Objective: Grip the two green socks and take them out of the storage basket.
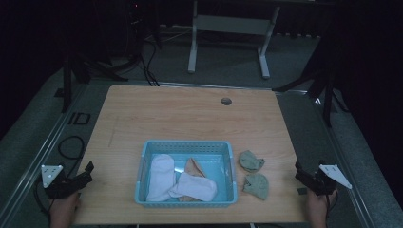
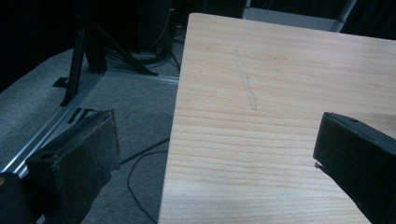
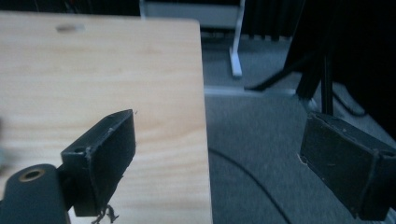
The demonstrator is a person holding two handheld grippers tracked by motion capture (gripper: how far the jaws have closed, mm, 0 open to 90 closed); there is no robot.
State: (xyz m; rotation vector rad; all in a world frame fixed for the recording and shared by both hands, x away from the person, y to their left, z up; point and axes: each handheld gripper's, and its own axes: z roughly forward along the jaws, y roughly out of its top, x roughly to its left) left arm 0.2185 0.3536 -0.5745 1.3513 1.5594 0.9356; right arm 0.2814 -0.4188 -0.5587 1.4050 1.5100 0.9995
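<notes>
wooden table | grey carpet floor | dark room | both grippers' jaws wide, empty

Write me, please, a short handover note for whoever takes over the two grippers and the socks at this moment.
Left gripper: open, holding nothing, at the table's left edge.
Right gripper: open, holding nothing, at the table's right edge.
Blue basket: front middle of the table, holding two white socks and a tan sock partly under one of them.
Two green socks: on the table just right of the basket, nearest the right gripper.
Done: three socks are in the basket.
Left: probably the two green socks, if they go in too; the right gripper looks better placed for them.
</notes>
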